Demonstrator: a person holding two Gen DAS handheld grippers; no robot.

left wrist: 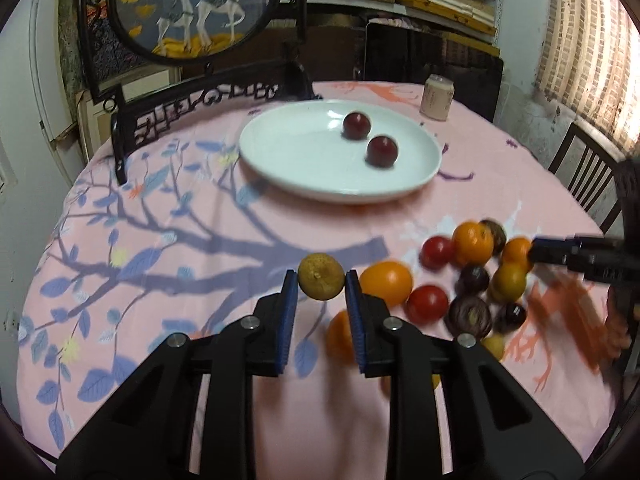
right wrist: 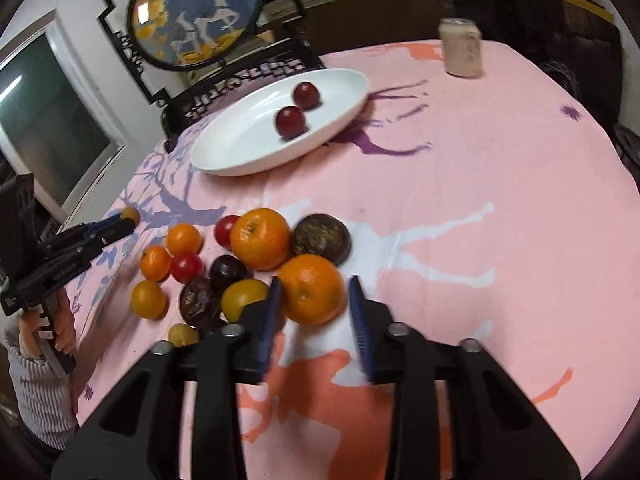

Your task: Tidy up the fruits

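My left gripper (left wrist: 321,278) is shut on a small yellow-green fruit (left wrist: 321,276) and holds it above the pink tablecloth; it also shows in the right wrist view (right wrist: 130,215). My right gripper (right wrist: 314,292) is open around an orange (right wrist: 312,289), its pads on both sides with a gap on the right. A white plate (left wrist: 288,156) holds two dark red plums (left wrist: 356,125) (left wrist: 382,151). A pile of oranges, red tomatoes and dark passion fruits (right wrist: 224,264) lies left of the right gripper.
A beige can (left wrist: 436,97) stands behind the plate at the table's far edge. A black-framed round deer screen (left wrist: 192,12) stands at the far left of the table. A wooden chair (left wrist: 580,176) is at the right.
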